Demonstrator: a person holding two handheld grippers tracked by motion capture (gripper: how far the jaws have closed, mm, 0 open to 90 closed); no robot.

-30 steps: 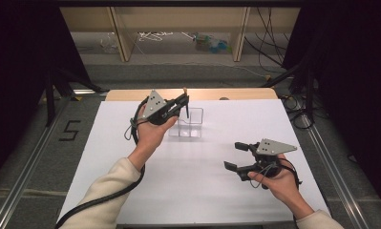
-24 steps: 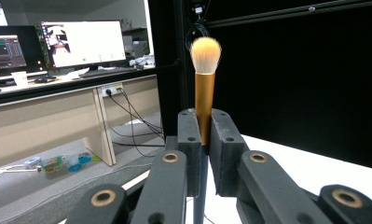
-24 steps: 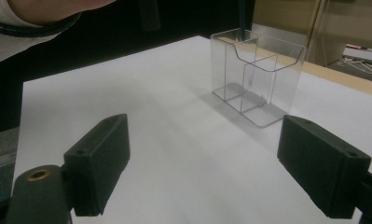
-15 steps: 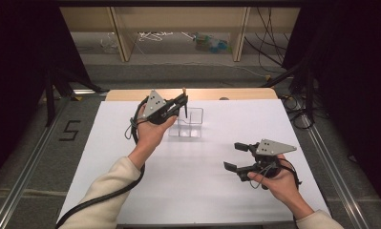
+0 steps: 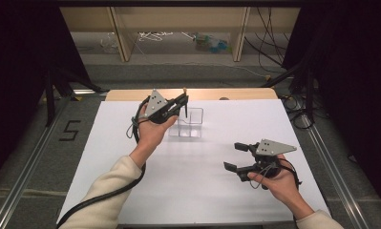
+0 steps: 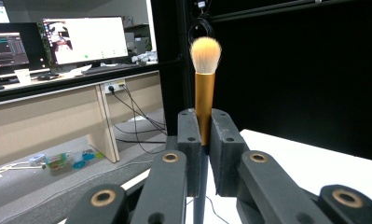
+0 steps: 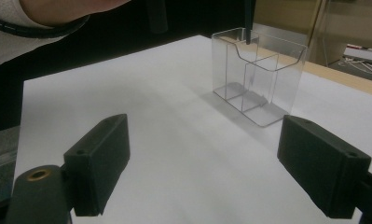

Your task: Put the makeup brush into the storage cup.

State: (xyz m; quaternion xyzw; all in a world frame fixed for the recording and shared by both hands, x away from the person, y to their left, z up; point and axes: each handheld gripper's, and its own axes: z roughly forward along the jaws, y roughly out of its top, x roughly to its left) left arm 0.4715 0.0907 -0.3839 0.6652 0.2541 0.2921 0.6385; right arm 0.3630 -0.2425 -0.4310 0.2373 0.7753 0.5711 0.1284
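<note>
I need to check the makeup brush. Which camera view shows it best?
The left gripper view: the makeup brush stands upright, clamped in the left gripper, bristles and gold ferrule clear. The high view shows a small tip above the clear organizer. The right gripper view shows its dark handle end at that organizer.

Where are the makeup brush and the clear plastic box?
makeup brush (image 6: 204, 100): left gripper view, on its gold ferrule.
clear plastic box (image 7: 274, 77): right gripper view, on its front wall.
</note>
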